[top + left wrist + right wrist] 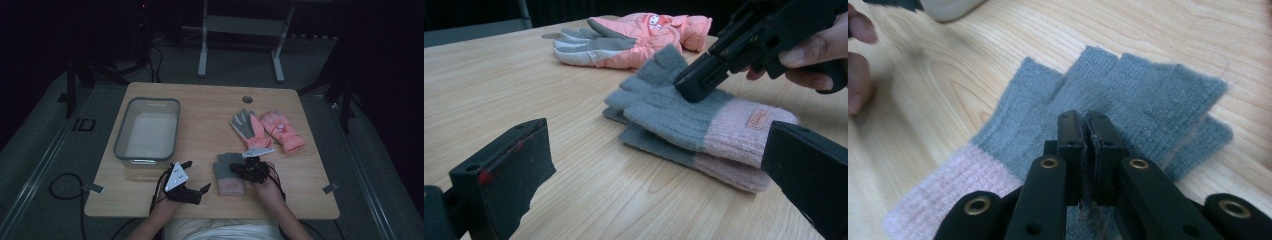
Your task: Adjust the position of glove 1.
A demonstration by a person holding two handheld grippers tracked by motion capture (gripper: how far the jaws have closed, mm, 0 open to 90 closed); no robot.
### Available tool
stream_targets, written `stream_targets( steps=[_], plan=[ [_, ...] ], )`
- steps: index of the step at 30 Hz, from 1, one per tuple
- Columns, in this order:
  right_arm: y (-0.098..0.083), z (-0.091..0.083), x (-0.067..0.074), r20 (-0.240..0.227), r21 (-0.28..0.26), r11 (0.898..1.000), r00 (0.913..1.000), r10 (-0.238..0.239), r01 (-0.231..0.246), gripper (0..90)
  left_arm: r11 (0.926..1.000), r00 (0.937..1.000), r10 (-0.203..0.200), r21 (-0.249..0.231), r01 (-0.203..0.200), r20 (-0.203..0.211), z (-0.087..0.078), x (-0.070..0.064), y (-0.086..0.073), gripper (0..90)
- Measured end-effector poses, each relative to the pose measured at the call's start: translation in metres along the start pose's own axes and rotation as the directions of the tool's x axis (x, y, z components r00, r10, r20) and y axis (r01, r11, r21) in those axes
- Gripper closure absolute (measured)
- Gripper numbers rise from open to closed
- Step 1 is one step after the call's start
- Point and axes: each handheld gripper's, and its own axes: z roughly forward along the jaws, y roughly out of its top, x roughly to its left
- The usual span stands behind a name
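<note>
The knit gloves [228,174] lie stacked as a pair near the person's edge of the surface [210,125], grey finger ends pointing away, pink cuffs toward the person. Everything else I place from them: the bin [146,131] sits well off to their left, and the ski gloves [267,129], pink and grey, lie beyond them to the right, apart from the pair.

The right tongs [1090,132] are clenched, their tips pressed together on the grey part of the top glove, and a tuft of fuzz shows between them, so they seem to have pinched the knit there. The left tongs [649,165] stand released, jaws wide, hovering just left of the gloves with nothing between them.

These gloves look light, soft and floppy. I judge they will sag from any single pinch, and the lower one may stay behind or slide off, since nothing binds the two. The fuzzy knit should grip well rather than slip, though a shallow pinch could pull only fibres. The thicker ribbed cuff looks the firmer place to take hold, and catching both layers there would keep the pair together.

There is bare wood all the way from the gloves to the bin, so a carry to the left has open room. The near edge is close behind the cuffs; a drag that way could tip them off.
</note>
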Motion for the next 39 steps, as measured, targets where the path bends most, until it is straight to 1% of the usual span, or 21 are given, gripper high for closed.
stream_targets(
  steps=[5, 7, 9, 13, 14, 16, 18, 19, 22, 24, 25, 27, 28, 29, 30, 31, 33, 35, 36, 38, 39],
  plan=[
    [-0.006, 0.004, -0.002, 0.009, 0.001, 1.0, 0.9999, 0.008, -0.008, 84.7, 0.9998, 0.9998, 0.012, 0.014, -0.012, -0.013, 0.001, -0.001, 0.0, 0.0],
    [-0.007, 0.005, 0.002, 0.038, 0.002, 1.0, 0.9989, -0.026, 0.026, 83.8, 0.9996, 0.9992, 0.015, 0.026, -0.014, -0.038, 0.002, -0.001, 0.001, 0.0],
    [-0.007, 0.006, 0.002, 0.04, 0.0, 1.0, 0.9989, -0.026, 0.026, 83.4, 0.9997, 0.9988, 0.011, 0.021, -0.01, -0.048, 0.002, -0.001, 0.001, 0.0],
    [-0.008, 0.004, 0.002, 0.041, -0.003, 1.0, 0.9991, -0.014, 0.015, 80.3, 1.0, 0.9991, 0.001, 0.009, -0.001, -0.043, 0.001, 0.0, 0.001, 0.0],
    [-0.008, 0.003, 0.002, 0.04, -0.004, 1.0, 0.9991, -0.01, 0.011, 79.3, 0.9991, 0.9979, 0.03, 0.03, -0.028, -0.057, 0.003, -0.001, 0.003, 0.0],
    [-0.003, -0.011, 0.001, 0.055, -0.049, 0.999, 0.9984, -0.012, 0.015, 73.4, 0.9977, 0.998, 0.046, 0.051, -0.043, -0.045, 0.005, -0.003, 0.006, 0.0],
    [0.001, -0.021, -0.004, 0.08, -0.078, 0.997, 0.9967, -0.012, 0.018, 69.7, 0.9945, 0.9962, 0.065, 0.086, -0.06, -0.058, 0.007, -0.007, 0.009, 0.0],
    [0.001, -0.021, -0.004, 0.08, -0.078, 0.997, 0.9967, -0.012, 0.018, 69.7, 0.9945, 0.9962, 0.065, 0.086, -0.06, -0.058, 0.007, -0.007, 0.009, 0.0],
    [0.009, -0.03, -0.019, 0.105, -0.105, 0.994, 0.9945, 0.002, 0.009, 63.9, 0.9895, 0.9988, 0.049, 0.135, -0.049, 0.01, 0.011, -0.014, 0.021, 0.0],
    [0.013, -0.03, -0.025, 0.109, -0.104, 0.994, 0.9939, -0.012, 0.023, 61.1, 0.9826, 0.9962, 0.048, 0.175, -0.06, 0.072, 0.014, -0.019, 0.027, 0.0],
    [0.015, -0.029, -0.03, 0.1, -0.099, 0.995, 0.9948, -0.015, 0.025, 60.0, 0.9755, 0.9924, 0.076, 0.199, -0.094, 0.097, 0.016, -0.022, 0.029, 0.0],
    [0.018, -0.023, -0.037, 0.081, -0.085, 0.996, 0.9967, -0.008, 0.015, 58.3, 0.9677, 0.9804, 0.106, 0.21, -0.14, 0.166, 0.02, -0.029, 0.032, 0.5],
    [0.018, -0.019, -0.04, 0.076, -0.071, 0.997, 0.9971, 0.001, 0.005, 57.3, 0.9658, 0.9748, 0.118, 0.207, -0.157, 0.189, 0.022, -0.032, 0.033, 7.4],
    [0.018, -0.015, -0.043, 0.069, -0.058, 0.998, 0.9976, 0.01, -0.006, 56.7, 0.9618, 0.9669, 0.132, 0.208, -0.178, 0.218, 0.025, -0.035, 0.034, 13.5],
    [0.018, -0.007, -0.046, 0.066, -0.037, 0.999, 0.9978, 0.013, -0.011, 56.2, 0.9588, 0.9599, 0.138, 0.21, -0.191, 0.244, 0.028, -0.037, 0.034, 14.0],
    [0.018, -0.007, -0.046, 0.066, -0.037, 0.999, 0.9978, 0.013, -0.011, 56.2, 0.9496, 0.9505, 0.157, 0.223, -0.22, 0.268, 0.033, -0.039, 0.035, 14.0],
    [0.015, 0.005, -0.049, 0.053, 0.006, 1.0, 0.9986, 0.005, -0.006, 53.9, 0.9278, 0.9344, 0.193, 0.254, -0.273, 0.299, 0.042, -0.043, 0.035, 15.1],
    [0.014, 0.009, -0.05, 0.056, 0.018, 1.0, 0.9984, 0.0, -0.001, 52.5, 0.9024, 0.9151, 0.236, 0.275, -0.331, 0.327, 0.05, -0.046, 0.035, 17.7],
    [0.013, 0.012, -0.051, 0.059, 0.03, 1.0, 0.9982, -0.001, -0.001, 51.6, 0.8917, 0.9085, 0.254, 0.284, -0.353, 0.332, 0.053, -0.046, 0.034, 17.7],
    [0.011, 0.017, -0.053, 0.051, 0.047, 0.999, 0.9987, 0.002, -0.005, 49.3, 0.8797, 0.8987, 0.273, 0.289, -0.378, 0.343, 0.059, -0.047, 0.034, 19.4],
    [0.01, 0.019, -0.055, 0.043, 0.044, 0.999, 0.999, 0.01, -0.012, 48.9, 0.876, 0.8963, 0.282, 0.289, -0.386, 0.342, 0.061, -0.046, 0.034, 19.6]
  ],
)
